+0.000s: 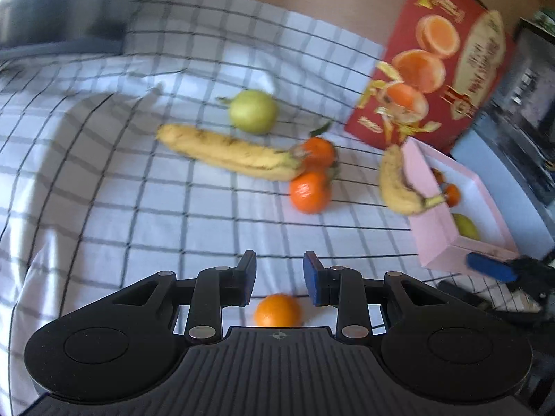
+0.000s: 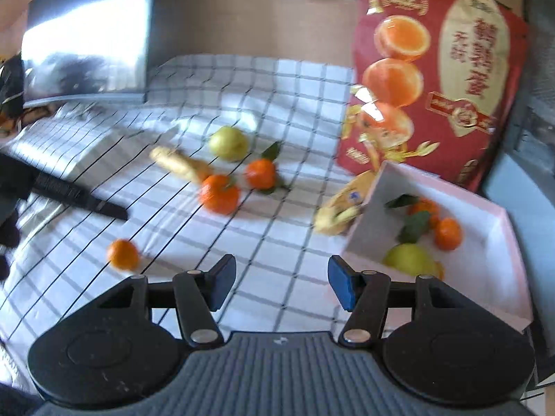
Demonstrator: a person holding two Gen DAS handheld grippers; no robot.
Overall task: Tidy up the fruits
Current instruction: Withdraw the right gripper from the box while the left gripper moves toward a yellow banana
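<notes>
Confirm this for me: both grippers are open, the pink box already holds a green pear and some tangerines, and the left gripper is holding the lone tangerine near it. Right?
Not quite. The left gripper holds nothing: in the left wrist view the lone tangerine lies on the cloth below its open jaws, ungrasped. The rest stands: the right gripper is open, and the pink box holds a green pear and tangerines.

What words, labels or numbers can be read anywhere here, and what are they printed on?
Red fruit box: large red Chinese characters on its cream panel, too blurred to quote with confidence.
Same box: gold lettering along the top and a red-and-gold seal lower down, both too small and blurred to read.
Banana beside the pink box: a small blue sticker, unreadable.
Nothing else carries text.
</notes>
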